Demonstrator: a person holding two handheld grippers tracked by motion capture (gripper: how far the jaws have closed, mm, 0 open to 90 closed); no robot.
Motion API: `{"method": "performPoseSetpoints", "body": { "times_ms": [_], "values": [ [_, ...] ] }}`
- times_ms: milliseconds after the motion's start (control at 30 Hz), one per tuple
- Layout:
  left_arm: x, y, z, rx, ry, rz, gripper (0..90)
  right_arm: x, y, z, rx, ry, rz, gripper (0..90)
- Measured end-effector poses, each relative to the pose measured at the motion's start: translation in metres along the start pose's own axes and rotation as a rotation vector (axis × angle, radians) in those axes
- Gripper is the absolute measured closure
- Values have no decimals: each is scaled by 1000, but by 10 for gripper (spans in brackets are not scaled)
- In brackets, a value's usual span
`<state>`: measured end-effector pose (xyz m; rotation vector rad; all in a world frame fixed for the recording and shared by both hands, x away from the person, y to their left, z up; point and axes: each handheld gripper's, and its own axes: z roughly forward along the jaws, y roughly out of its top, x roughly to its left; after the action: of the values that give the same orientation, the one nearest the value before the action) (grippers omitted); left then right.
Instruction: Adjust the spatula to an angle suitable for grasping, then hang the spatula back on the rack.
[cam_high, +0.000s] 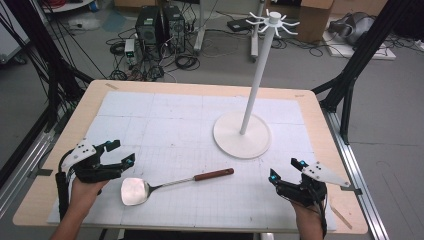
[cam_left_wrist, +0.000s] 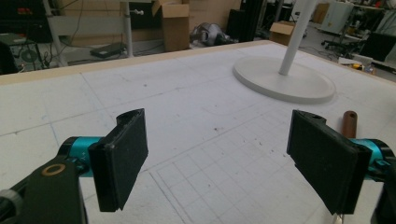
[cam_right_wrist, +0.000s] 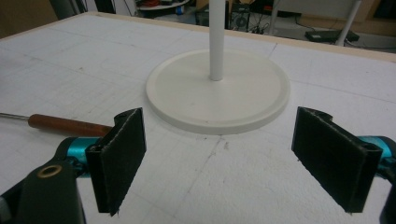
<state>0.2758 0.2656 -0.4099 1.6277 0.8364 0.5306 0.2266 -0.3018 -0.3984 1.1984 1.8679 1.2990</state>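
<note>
Table: white gridded mat (cam_high: 165, 125), cluttered workshop floor beyond
Spatula (cam_high: 170, 184): we see one, flat at the near middle, blade left, handle right and slightly far
Left gripper (cam_high: 121, 152): spread, empty, just beside the blade, nearer
Right gripper (cam_high: 284, 169): spread, empty
Stand (cam_high: 243, 135): one, far right

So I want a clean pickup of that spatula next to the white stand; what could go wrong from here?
1. The metal spatula with the brown wooden handle lies flat on the white gridded mat, so jaws may scrape the mat or push it sideways.
2. Its blade is the heavy end; a grip on the thin shaft could let it swing.
3. The white pole stand with hooks is close; a lifted spatula might knock it.
Both the left gripper and right gripper are open, empty.
</note>
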Motion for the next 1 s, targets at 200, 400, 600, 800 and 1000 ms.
{"method": "performPoseSetpoints", "body": {
  "times_ms": [200, 400, 600, 800, 1000],
  "values": [
    [-1, -1, -3, -8, 0, -3, 216, -2, -1, -1, 3, -9, 25, 171],
    [-2, 0, -3, -4, -7, 1, 221, -3, -3, 0, 11, -10, 28, 171],
    [-4, 0, -3, 4, -11, 10, 221, -2, -5, 6, 32, -4, 34, 171],
    [-9, 1, -3, 28, -44, 6, 231, 1, -3, 11, 45, 17, 10, 172],
    [-20, 3, 7, 101, -112, -12, 283, 1, -5, 10, 46, 29, 13, 172]
  ]
}}
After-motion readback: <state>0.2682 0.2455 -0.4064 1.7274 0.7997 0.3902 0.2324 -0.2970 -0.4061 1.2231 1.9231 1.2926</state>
